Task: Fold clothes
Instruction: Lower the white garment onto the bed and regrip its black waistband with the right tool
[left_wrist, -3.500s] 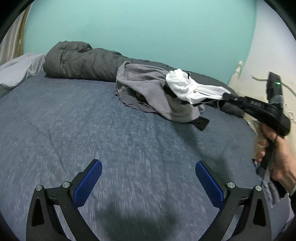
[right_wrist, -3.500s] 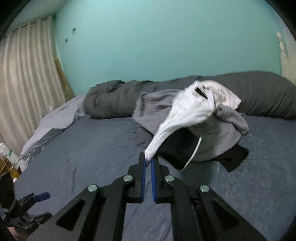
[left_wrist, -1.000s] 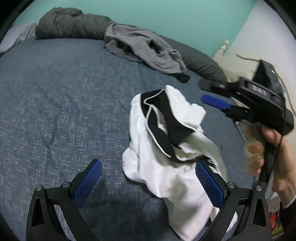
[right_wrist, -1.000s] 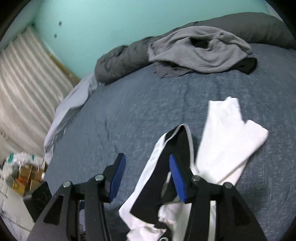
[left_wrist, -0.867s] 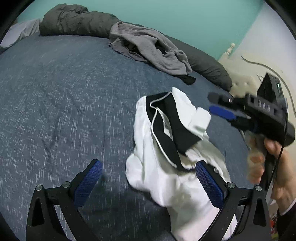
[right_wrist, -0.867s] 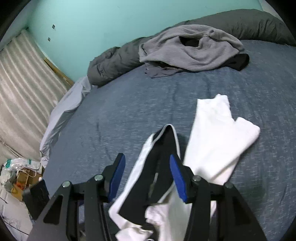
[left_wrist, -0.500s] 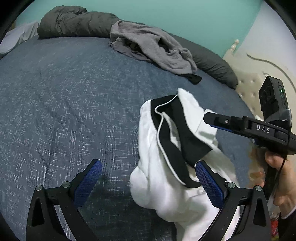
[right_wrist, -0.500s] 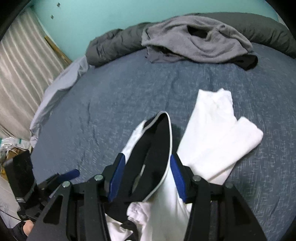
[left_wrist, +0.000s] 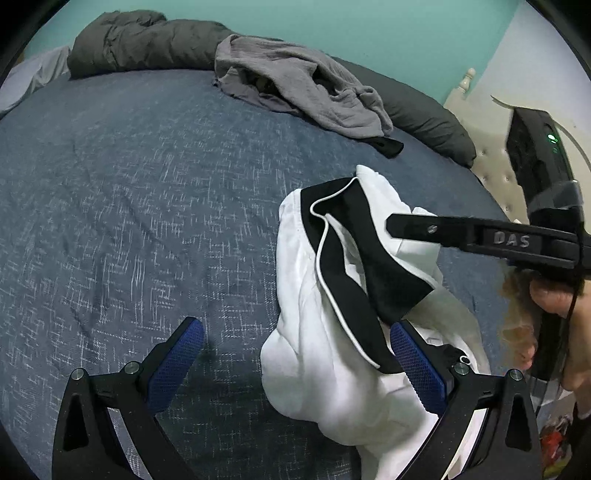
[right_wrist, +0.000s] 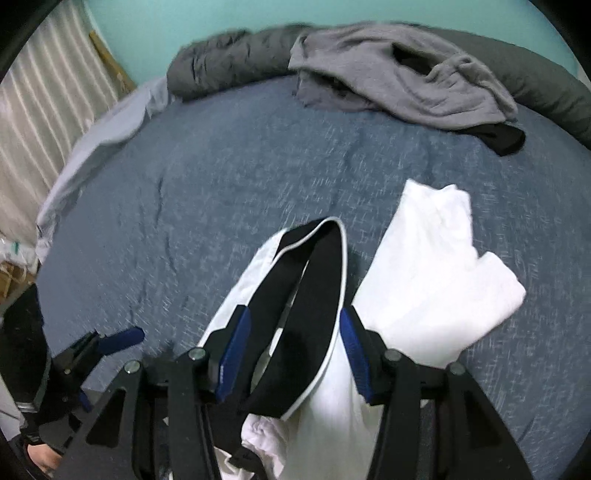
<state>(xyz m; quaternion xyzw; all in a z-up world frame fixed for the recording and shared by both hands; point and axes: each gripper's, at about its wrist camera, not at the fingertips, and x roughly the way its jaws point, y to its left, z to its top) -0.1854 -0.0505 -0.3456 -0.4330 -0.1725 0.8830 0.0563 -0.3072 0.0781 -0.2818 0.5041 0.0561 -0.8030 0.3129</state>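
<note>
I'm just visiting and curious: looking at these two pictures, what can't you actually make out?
- White garment: its near end is cut off by the bottom edge in both views.
- Black item: mostly buried under the grey clothes pile, right wrist view.
- Right claw: its blue pads are hidden, side-on in the left wrist view.

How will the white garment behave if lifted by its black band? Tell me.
Probably floppy: the white garment lies crumpled in soft folds on the bed. Likely light, being thin. The black band already loops loosely, so it would likely sag and unfold.
</note>
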